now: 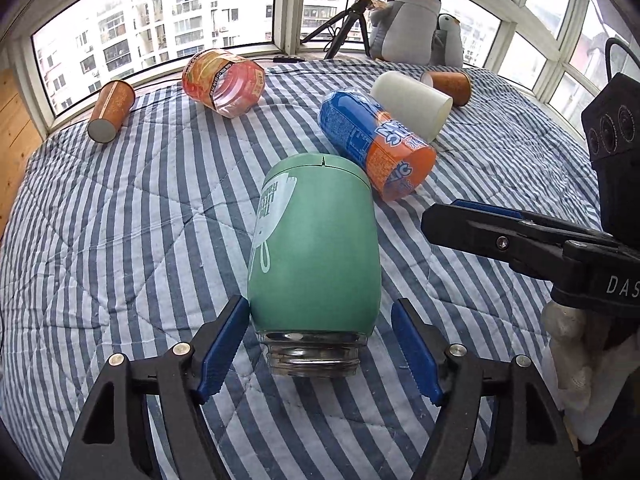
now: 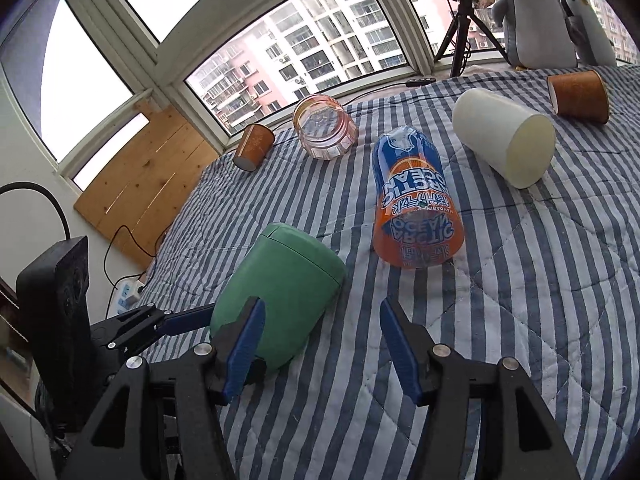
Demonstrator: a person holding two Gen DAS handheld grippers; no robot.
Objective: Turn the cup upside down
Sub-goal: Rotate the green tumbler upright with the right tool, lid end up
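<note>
- The green cup lies on its side on the striped bed cover, in the near middle of the bed.
- In the left wrist view its long axis runs from 6 to 12 o'clock. The threaded glass mouth points to 6 o'clock, toward the camera, and the closed green base points to 12 o'clock, away from it.
- The left tool is spread wide. Its two blue pads stand one on each side of the cup's mouth end. The pad at 9 o'clock looks very close to the green wall, or touching it; the other pad is apart from the cup.
- The right tool is also spread and holds nothing. In its own view the cup is at 10 o'clock from it, partly behind its left pad, with the base pointing to about 1 o'clock.
- Beyond the cup's base, at about 1 o'clock in the left view, lies a blue and orange bottle on its side, just beside the base.
- Behind the bottle lies a white cup, also on its side.
- Further away lie a pink clear jar and two brown paper cups, all well apart from the green cup.
- A grey plush penguin sits at the window.
</note>
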